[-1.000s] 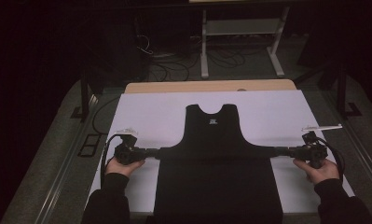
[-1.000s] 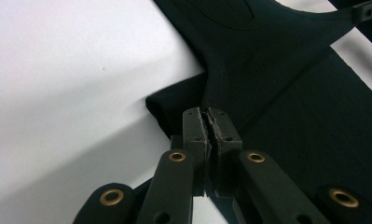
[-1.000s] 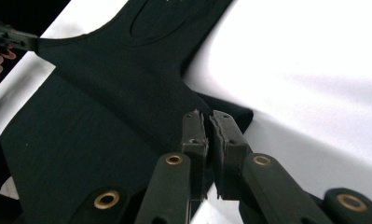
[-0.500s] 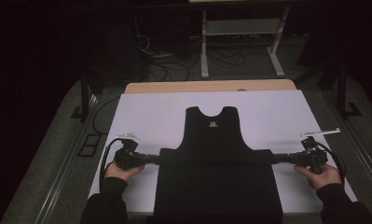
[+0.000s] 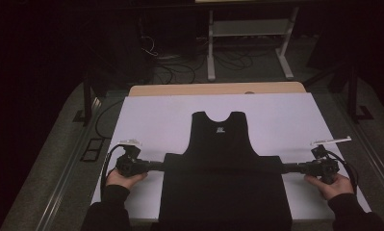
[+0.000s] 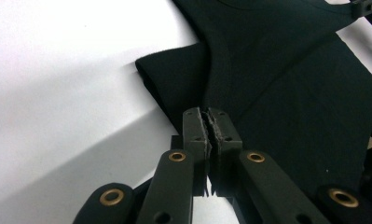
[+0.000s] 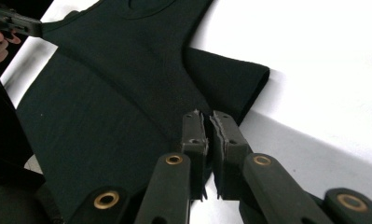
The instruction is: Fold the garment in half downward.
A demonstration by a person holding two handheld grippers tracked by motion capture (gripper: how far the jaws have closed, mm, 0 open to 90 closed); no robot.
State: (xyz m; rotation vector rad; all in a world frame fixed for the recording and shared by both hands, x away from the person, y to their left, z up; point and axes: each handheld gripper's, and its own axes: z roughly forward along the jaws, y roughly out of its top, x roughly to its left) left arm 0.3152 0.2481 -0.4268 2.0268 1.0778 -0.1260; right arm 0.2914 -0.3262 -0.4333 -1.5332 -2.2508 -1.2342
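Note:
A black garment (image 5: 221, 144) lies flat on the white table cover (image 5: 156, 115), neckline toward the far side, its lower part wide and reaching the near edge. My left gripper (image 5: 161, 166) is shut on the garment's left edge; in the left gripper view the jaws (image 6: 208, 112) pinch the black fabric (image 6: 277, 79) beside a folded sleeve (image 6: 174, 79). My right gripper (image 5: 282, 168) is shut on the right edge. In the right gripper view its jaws (image 7: 208, 114) clamp the cloth (image 7: 118, 93) next to the other sleeve (image 7: 230, 79).
A strip of wooden tabletop (image 5: 218, 89) shows beyond the white cover. Behind the table stand a white metal frame (image 5: 249, 43) and cables on the dark floor (image 5: 165, 67). Dark rails run along both sides of the table.
Both hands and their grippers have drawn slightly toward the near edge, and the garment has slid that way with them. The jaws stay shut.

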